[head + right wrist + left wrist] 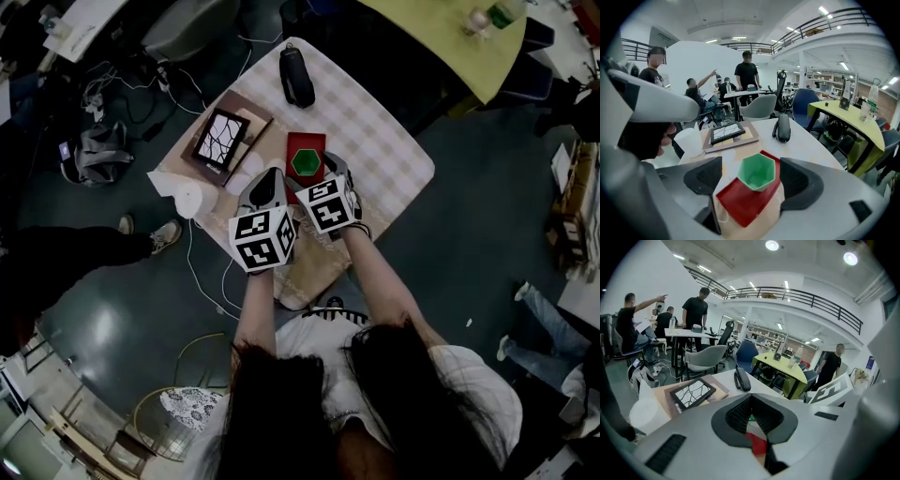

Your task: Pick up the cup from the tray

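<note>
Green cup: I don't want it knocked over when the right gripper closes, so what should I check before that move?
1. Jaws of the right gripper stand wide apart: ok.
2. The green cup is lined up with the gap between those jaws, with no pad touching it: ok.
3. How deep the cup sits between the pads: cannot tell.
4. The cup stands upright on the red tray: ok.
5. The cup is empty: ok, nothing shows inside.
6. The left gripper is clear of the cup: ok, it is off to the tray's side and holds nothing.
</note>
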A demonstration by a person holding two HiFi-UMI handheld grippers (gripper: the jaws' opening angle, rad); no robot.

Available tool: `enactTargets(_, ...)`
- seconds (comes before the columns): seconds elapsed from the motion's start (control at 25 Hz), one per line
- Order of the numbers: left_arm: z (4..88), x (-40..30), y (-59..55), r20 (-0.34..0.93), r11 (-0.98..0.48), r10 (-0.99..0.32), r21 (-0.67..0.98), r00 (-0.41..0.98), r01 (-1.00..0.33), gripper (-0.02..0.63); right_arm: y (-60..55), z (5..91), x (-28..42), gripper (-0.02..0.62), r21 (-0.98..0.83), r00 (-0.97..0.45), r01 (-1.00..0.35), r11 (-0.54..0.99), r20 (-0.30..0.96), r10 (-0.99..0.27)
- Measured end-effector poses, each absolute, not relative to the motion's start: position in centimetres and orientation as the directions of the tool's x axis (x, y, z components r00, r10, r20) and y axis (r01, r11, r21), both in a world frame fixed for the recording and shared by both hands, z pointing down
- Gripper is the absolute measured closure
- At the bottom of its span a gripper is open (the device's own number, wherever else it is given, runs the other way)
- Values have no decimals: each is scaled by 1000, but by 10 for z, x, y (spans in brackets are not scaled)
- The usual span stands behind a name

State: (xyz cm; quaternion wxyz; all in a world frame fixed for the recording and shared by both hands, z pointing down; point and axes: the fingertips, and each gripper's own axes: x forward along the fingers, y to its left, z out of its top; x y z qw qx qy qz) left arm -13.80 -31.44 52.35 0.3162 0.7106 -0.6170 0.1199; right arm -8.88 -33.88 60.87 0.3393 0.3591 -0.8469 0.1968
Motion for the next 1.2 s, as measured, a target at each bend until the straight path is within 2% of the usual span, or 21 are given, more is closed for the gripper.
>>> enactTargets(0.56, 555, -148, -336, 604, -38, -763, 313, 230, -949, 597, -352, 653, -96, 229, -113, -451, -757, 643, 803, -390)
enactTargets(0.8, 558, -148, -336, 606, -48, -757, 321, 244, -946, 597, -357, 657, -93, 230, -99, -425, -780, 618, 808, -407)
enactTargets(0.96, 559, -148, -334, 609, -54, -753, 319, 248, -946, 597, -358, 656, -94, 261, -87, -414, -774, 627, 819, -398)
enactTargets(1.2, 555, -151, -334, 606, -9, -762, 342, 228, -940, 597, -362, 639, -78, 262, -95, -416, -812, 576, 787, -456)
